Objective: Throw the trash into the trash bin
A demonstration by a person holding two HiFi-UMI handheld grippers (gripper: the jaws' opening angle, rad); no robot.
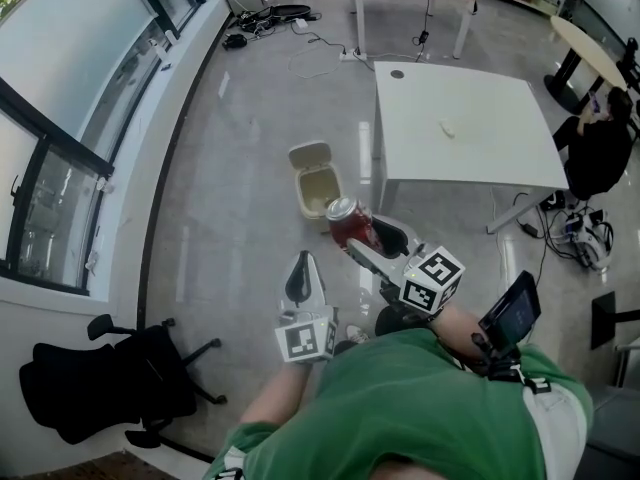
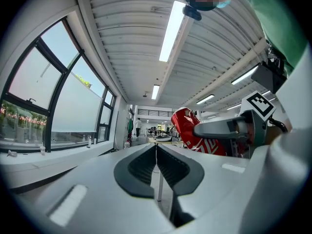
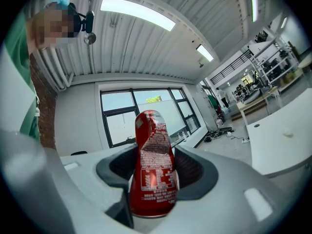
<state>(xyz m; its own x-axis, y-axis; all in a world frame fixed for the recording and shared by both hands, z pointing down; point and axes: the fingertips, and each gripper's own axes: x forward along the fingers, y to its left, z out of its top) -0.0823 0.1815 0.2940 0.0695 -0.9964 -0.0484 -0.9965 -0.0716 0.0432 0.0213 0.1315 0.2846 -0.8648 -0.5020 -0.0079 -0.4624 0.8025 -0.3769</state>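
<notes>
Red crushed drink can (image 1: 347, 220) is clamped between the jaws of the right tool (image 1: 368, 238), just below the centre of the head view. Its long axis runs up and left, top end pointing at the open cream trash bin (image 1: 318, 190), which stands on the floor just beyond it with its lid flipped back. The left tool (image 1: 303, 276), lower and further left, has its jaws pressed together on nothing and lies farther from the bin. The right tool probably needs only a short reach up-frame to bring the can over the opening before letting go
</notes>
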